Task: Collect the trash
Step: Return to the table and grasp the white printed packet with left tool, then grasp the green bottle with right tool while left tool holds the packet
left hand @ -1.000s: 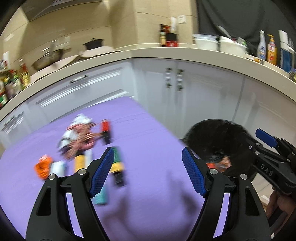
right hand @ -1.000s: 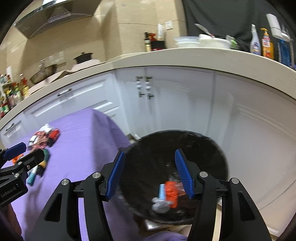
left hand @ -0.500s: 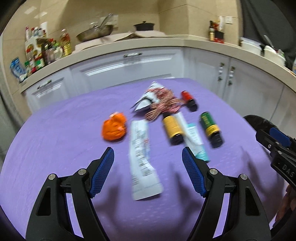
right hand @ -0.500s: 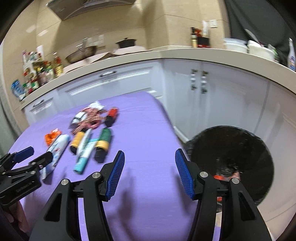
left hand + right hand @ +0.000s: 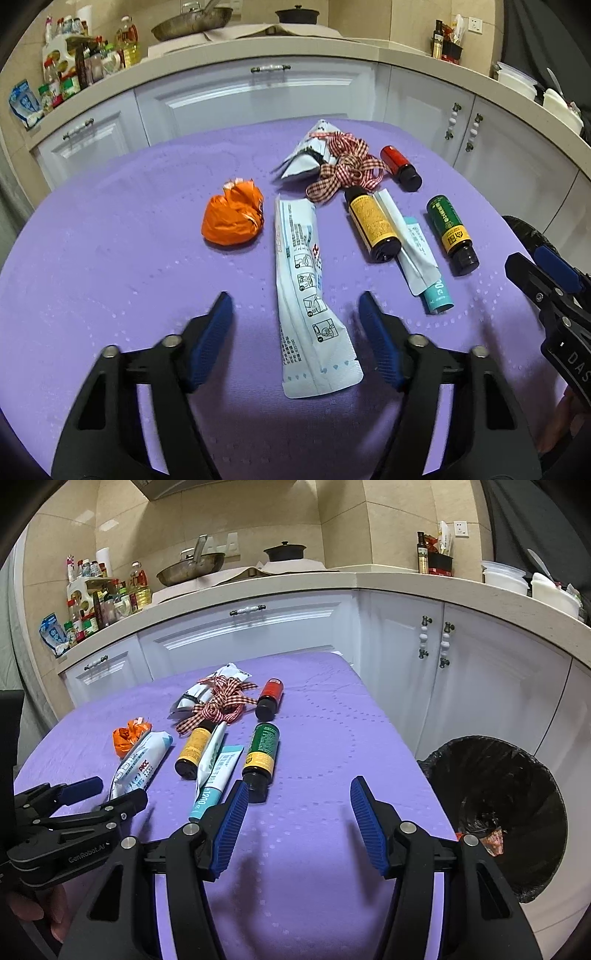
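On the purple cloth (image 5: 110, 258) lies a long white pouch (image 5: 306, 295), and my left gripper (image 5: 293, 297) straddles its near half with jaws closing, pads clear of it. Beyond it lie an orange crumpled wrapper (image 5: 232, 218), a yellow-label bottle (image 5: 371, 221), a teal tube (image 5: 424, 266), a green-label bottle (image 5: 450, 229), a red bottle (image 5: 399, 166) and a checked ribbon (image 5: 343, 170). My right gripper (image 5: 299, 782) hovers open over bare cloth, its left finger just short of the green-label bottle (image 5: 262, 755). Nothing sits between its pads.
A black-lined bin (image 5: 498, 812) stands on the floor off the table's right edge with some trash inside. White kitchen cabinets (image 5: 258, 635) run behind the table under a counter with a pan and bottles. A hand (image 5: 37, 912) holds the left gripper (image 5: 118, 789).
Both views have swung left from the bin to the trash on the table. The left gripper came over the white pouch and its jaws have narrowed.
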Action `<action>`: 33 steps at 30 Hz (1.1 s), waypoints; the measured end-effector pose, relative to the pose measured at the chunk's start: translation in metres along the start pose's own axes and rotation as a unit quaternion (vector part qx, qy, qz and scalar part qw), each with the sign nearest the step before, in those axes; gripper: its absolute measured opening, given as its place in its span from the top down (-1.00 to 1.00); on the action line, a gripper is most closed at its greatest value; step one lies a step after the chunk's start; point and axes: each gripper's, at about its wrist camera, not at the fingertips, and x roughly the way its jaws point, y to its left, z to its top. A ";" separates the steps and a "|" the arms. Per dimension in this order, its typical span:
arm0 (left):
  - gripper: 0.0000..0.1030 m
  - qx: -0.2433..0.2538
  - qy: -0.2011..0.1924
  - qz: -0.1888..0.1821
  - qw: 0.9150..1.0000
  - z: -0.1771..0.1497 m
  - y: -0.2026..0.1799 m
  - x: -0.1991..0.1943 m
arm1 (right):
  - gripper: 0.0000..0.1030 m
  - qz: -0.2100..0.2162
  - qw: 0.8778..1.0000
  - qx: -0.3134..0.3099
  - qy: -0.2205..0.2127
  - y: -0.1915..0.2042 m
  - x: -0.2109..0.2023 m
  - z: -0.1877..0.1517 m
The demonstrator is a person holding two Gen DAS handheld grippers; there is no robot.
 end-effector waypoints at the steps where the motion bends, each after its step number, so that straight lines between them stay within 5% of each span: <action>1: -0.03 -0.001 0.003 -0.002 1.000 0.000 0.000 0.001 | -0.11 0.001 1.000 0.000 0.001 0.001 0.001 0.000; 5: 0.37 -0.006 0.016 -0.013 1.000 -0.001 0.002 0.007 | -0.11 0.003 1.000 -0.003 0.005 0.003 0.004 0.001; 27: 0.43 -0.059 -0.042 0.019 0.997 -0.007 0.066 -0.033 | -0.10 0.005 0.999 -0.027 0.025 0.029 0.026 0.021; 33: 0.43 -0.069 -0.048 0.018 0.996 -0.008 0.081 -0.038 | 0.05 -0.001 0.999 -0.027 0.045 0.032 0.045 0.025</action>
